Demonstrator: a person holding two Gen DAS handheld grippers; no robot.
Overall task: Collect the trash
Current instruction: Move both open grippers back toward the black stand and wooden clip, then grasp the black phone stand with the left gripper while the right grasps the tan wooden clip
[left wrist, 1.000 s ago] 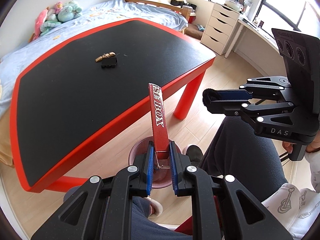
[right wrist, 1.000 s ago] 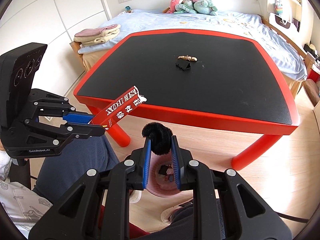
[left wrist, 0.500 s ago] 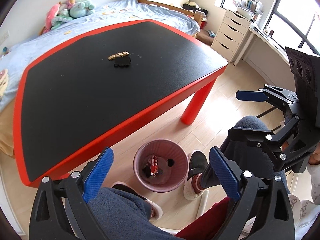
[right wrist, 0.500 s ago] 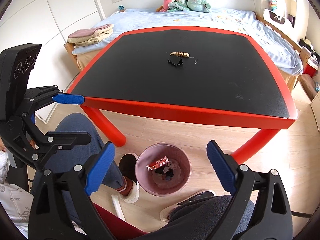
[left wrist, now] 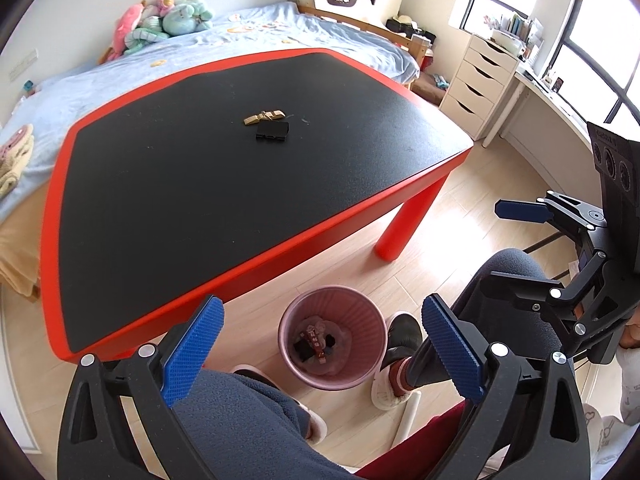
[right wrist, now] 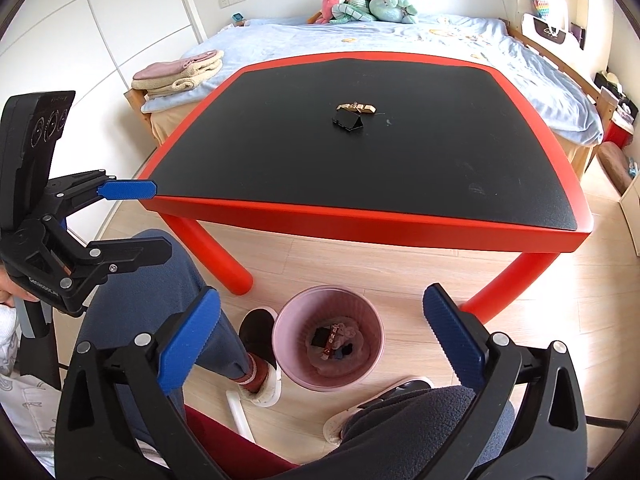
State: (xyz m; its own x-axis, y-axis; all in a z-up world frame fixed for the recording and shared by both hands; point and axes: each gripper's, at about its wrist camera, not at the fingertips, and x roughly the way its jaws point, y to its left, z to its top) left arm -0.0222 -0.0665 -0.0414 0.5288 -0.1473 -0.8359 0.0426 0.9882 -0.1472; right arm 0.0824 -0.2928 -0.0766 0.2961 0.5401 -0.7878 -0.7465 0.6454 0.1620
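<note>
Stood on the wooden floor point(left wrist: 452, 240) just off the near edge of the desk point(left wrist: 168, 208), between the person's slippered feet: a pink ribbed bin point(left wrist: 362, 322), round and open at the top. Held a small heap at its bottom, with a red printed strip point(left wrist: 315, 339) lying across the middle, a black lump point(left wrist: 301, 348) beside it and pale crumpled scraps around them; in the right wrist view the same bin point(right wrist: 288, 322) showed the strip point(right wrist: 331, 340) slanted over dark bits and pinkish crumple. Could not make out any further pieces in the heap. Hung above the bin with blue-padded fingers point(left wrist: 192, 350) spread wide and nothing between them: the left gripper point(left wrist: 326, 344). Poised likewise over the bin, fingers point(right wrist: 452, 338) wide apart and bare: the right gripper point(right wrist: 322, 336), seen from the left wrist camera off to the right above the person's knee point(left wrist: 516, 240). Lay well apart from the bin, near the middle of the black, red-rimmed desk: a black binder clip point(left wrist: 272, 131) and, touching or just behind it, a small gold crumpled wrapper point(left wrist: 264, 117); seen from the other side as the clip point(right wrist: 347, 121) with the wrapper point(right wrist: 356, 107) on its far side. Stood beyond the desk: a bed point(right wrist: 288, 38) with a blue sheet, plush toys point(right wrist: 368, 2) piled at its far end and folded towels point(right wrist: 180, 74) on one corner.
</note>
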